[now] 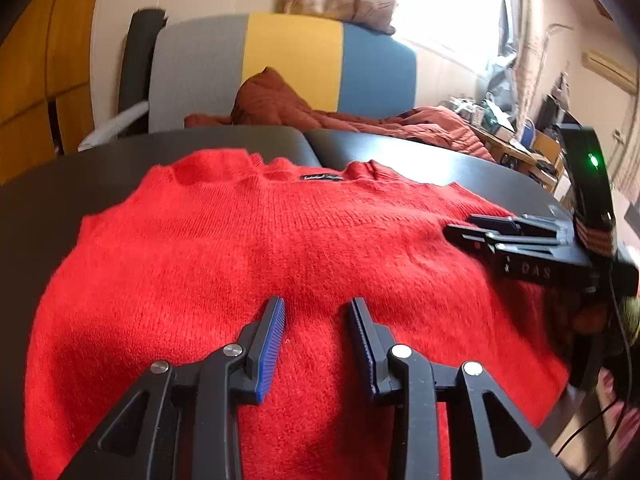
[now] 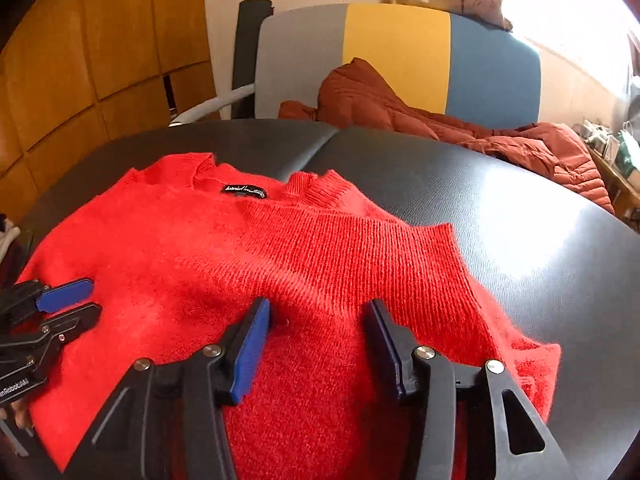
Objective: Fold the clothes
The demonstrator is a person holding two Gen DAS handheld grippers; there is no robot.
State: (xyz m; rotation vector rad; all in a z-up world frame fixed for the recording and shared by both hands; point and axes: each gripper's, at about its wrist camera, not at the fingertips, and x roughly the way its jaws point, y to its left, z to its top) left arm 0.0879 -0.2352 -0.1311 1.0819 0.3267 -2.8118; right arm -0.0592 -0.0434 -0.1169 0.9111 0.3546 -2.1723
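A red knit sweater (image 1: pixel 248 248) lies flat on the black round table (image 1: pixel 80 176), collar and black label at the far side. It also shows in the right wrist view (image 2: pixel 256 264). My left gripper (image 1: pixel 317 308) is open just above the sweater's middle, holding nothing. My right gripper (image 2: pixel 318 312) is open above the sweater's right part, holding nothing. The right gripper (image 1: pixel 476 232) shows at the right of the left wrist view, over the sweater's right shoulder. The left gripper (image 2: pixel 76 300) shows at the left edge of the right wrist view.
A grey, yellow and blue chair (image 1: pixel 288 64) stands behind the table with a dark red quilted jacket (image 1: pixel 280 100) on it. Wooden panels (image 2: pixel 80 60) are at the left. A cluttered desk (image 1: pixel 512 140) and a bright window are at the right. Bare tabletop (image 2: pixel 520 240) lies right of the sweater.
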